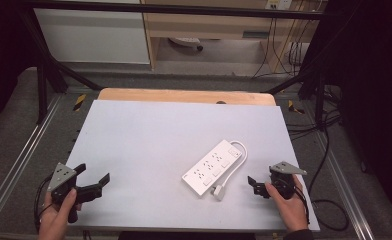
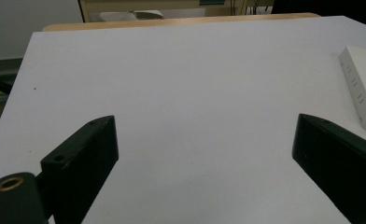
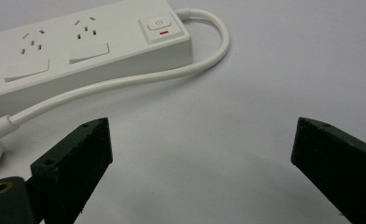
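Note:
A white power strip [image 1: 214,167] lies slantwise on the pale table top [image 1: 149,135], right of centre. Its white cable [image 1: 238,161] loops from the far end back to a plug [image 1: 219,191] at the near end. My right gripper [image 1: 256,186] stands open just right of the plug, nothing between its jaws. In the right gripper view the power strip [image 3: 78,51] with its switch [image 3: 158,24] and its cable [image 3: 125,81] lie ahead of the gripper [image 3: 202,149]. My left gripper [image 1: 91,176] is open at the table's near left. In the left gripper view the gripper [image 2: 204,154] faces bare table, the strip [image 2: 363,88] at the right edge.
A wooden board edge [image 1: 184,95] runs along the table's far side. Black frame bars [image 1: 49,70] stand at both back corners. Cables [image 1: 329,150] trail on the floor to the right.

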{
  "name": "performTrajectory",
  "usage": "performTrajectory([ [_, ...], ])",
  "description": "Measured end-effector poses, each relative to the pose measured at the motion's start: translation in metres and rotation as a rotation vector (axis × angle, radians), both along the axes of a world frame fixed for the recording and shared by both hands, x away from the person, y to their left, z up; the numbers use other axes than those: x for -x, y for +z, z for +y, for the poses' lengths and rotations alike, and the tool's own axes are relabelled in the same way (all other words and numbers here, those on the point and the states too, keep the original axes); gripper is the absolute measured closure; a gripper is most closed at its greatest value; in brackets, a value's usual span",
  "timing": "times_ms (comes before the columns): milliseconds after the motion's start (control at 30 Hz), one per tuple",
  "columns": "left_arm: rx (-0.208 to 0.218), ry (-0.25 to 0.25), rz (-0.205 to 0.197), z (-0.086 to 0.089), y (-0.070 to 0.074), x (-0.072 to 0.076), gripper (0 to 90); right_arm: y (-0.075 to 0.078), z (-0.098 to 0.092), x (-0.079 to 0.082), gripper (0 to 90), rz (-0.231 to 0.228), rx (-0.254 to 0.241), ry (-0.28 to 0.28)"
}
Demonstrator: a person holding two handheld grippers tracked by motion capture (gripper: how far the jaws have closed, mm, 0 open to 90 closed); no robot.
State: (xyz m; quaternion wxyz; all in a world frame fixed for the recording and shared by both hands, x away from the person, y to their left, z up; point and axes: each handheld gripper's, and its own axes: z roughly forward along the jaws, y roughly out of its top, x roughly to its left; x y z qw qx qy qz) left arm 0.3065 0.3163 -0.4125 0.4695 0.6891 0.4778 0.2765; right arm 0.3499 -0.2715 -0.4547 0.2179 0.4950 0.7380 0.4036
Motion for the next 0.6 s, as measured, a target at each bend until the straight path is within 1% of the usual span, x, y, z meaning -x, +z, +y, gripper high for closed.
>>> performTrajectory([
  [100,0.002,-0.001,0.002,0.0001,-0.0004,-0.0006,7.1,-0.0003,-0.0001,-0.0004,5.7,0.004,-0.004,0.006],
  [267,0.004,0.002,0.004,0.0005,-0.0002,-0.0003,6.9,0.0011,-0.0023,0.0004,5.2,-0.006,-0.020,-0.006],
  [400,0.002,0.000,0.003,0.0004,-0.0002,-0.0004,6.6,0.0022,-0.0038,0.0012,4.8,-0.014,-0.028,-0.003],
  [600,0.007,-0.003,0.000,0.0002,-0.0002,-0.0005,6.3,0.0054,-0.0028,0.0013,4.6,-0.045,-0.038,0.013],
])
